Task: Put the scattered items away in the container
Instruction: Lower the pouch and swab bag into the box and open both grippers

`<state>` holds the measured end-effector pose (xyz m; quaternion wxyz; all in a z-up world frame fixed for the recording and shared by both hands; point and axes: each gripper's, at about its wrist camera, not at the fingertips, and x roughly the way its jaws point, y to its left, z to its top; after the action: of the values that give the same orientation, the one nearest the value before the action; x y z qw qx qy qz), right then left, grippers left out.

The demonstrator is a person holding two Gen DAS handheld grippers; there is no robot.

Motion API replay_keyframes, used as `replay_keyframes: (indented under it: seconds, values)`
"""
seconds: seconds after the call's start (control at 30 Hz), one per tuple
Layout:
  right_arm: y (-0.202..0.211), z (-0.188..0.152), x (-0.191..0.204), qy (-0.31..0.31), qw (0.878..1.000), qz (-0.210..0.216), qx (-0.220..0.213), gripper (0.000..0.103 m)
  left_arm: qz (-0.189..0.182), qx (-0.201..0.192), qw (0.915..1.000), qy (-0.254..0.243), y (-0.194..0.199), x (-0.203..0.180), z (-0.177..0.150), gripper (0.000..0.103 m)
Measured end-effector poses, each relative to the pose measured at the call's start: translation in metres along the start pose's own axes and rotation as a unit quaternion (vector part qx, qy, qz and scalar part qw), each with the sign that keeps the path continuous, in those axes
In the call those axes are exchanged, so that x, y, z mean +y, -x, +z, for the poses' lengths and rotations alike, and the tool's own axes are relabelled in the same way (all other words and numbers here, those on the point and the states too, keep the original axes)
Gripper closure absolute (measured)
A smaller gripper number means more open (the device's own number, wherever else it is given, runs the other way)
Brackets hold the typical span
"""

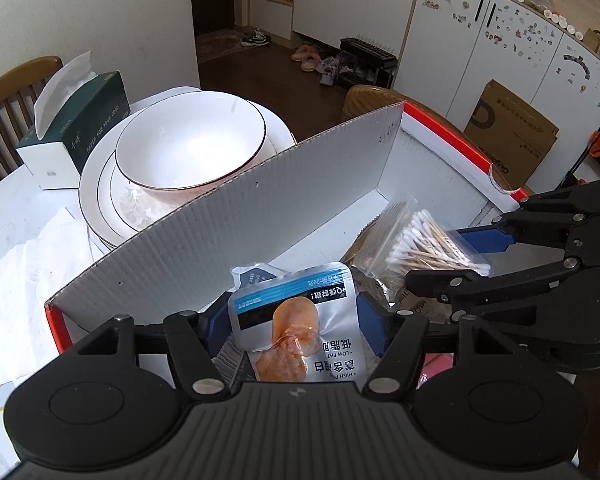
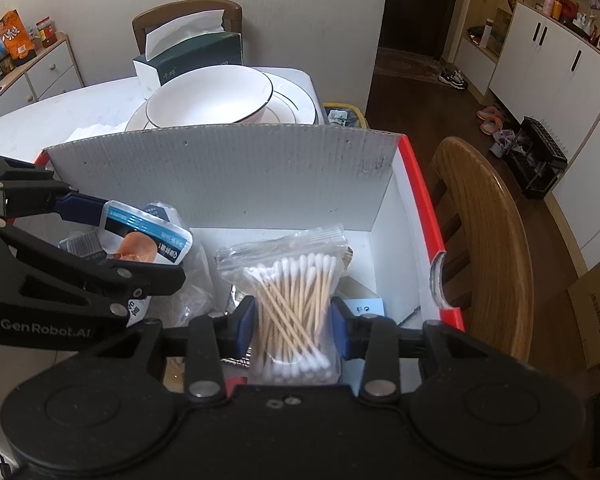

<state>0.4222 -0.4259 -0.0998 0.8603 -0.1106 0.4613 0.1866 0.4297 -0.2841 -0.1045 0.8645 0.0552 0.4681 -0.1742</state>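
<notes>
A white cardboard box with red outer sides stands open on the table; it also shows in the right wrist view. My left gripper is shut on a silver chicken snack pouch and holds it over the box's near left part; the pouch also shows in the right wrist view. My right gripper is shut on a clear bag of cotton swabs and holds it over the box's right part; the bag also shows in the left wrist view. Other packets lie in the box beneath.
Stacked white plates with a bowl stand behind the box, next to a green tissue box. Loose tissues lie on the table at the left. A wooden chair stands right of the box.
</notes>
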Motion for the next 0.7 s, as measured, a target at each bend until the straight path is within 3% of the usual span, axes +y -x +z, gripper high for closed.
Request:
replay_keyframes:
  seconds: [0.13,0.23,0.47,0.57,0.7]
  values:
    - [0.003,-0.001,0.000,0.002,1.000,0.004,-0.004,0.061,-0.003,0.001,1.0000,0.004,0.001,0.001,-0.001,0.036]
    - [0.006,-0.003,0.002,0.007,1.000,0.003,-0.007,0.051,-0.005,0.000,0.9999,0.011,0.004,0.003,-0.003,0.036]
    - [0.013,-0.011,0.003,0.015,1.000,0.012,-0.012,0.041,-0.002,-0.002,0.9999,0.013,0.009,0.004,-0.008,0.030]
    - [0.017,-0.015,0.002,0.016,1.000,0.011,-0.015,0.038,0.001,-0.010,0.9999,0.011,0.013,0.004,-0.009,0.022]
    - [0.022,-0.018,0.000,0.013,1.000,0.014,-0.018,0.034,-0.001,-0.015,0.9999,0.009,0.017,0.003,-0.010,0.021]
